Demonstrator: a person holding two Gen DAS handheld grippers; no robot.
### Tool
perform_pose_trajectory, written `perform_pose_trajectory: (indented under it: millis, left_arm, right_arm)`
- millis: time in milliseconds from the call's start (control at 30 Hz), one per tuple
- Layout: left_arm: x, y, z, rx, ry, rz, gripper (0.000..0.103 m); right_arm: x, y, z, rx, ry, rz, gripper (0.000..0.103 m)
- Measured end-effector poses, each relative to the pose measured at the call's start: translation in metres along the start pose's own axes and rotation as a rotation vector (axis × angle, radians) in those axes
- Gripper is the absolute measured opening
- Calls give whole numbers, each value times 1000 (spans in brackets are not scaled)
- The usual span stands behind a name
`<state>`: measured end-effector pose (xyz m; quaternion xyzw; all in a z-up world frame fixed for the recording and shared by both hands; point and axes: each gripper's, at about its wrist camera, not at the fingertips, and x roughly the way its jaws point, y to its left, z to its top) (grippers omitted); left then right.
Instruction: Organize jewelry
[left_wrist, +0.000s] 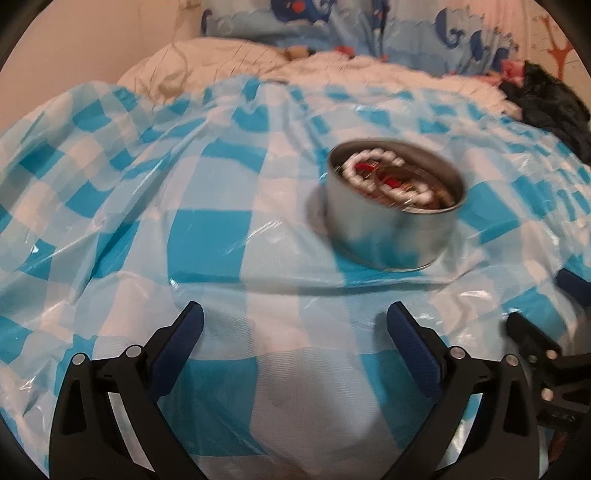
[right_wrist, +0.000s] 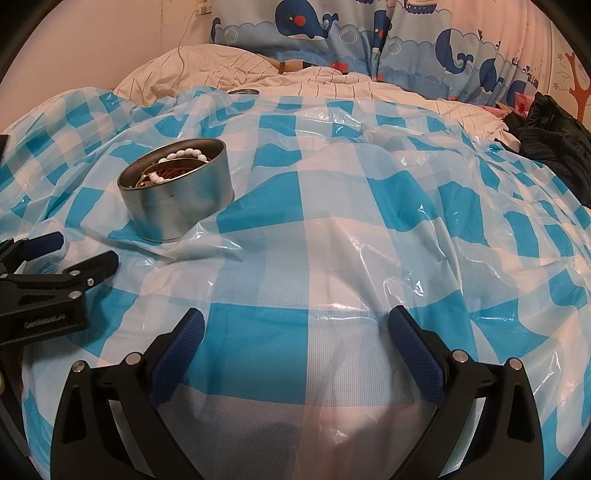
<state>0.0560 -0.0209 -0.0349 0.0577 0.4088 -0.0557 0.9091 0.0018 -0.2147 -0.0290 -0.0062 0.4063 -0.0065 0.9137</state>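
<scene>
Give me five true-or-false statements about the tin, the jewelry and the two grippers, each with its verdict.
1. The tin has no lid on it. True.
2. A string of white beads lies in the tin. True.
3. The left gripper is shut on the tin. False: it is open and holds nothing, short of the tin.
4. The tin stands on a bare wooden table. False: it stands on a blue-and-white checked plastic sheet.
5. The right gripper is open and empty. True.
</scene>
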Motion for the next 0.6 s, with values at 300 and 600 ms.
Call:
perform_pose_trajectory:
  millis: [300, 600]
  left_arm:
    - [9, -4, 0, 10, 47, -8, 95]
    - [13, -5, -1, 12, 66, -1, 95]
  right_arm:
    - [0, 0, 0, 0, 1, -1, 96]
    - [0, 0, 0, -1, 0, -1, 96]
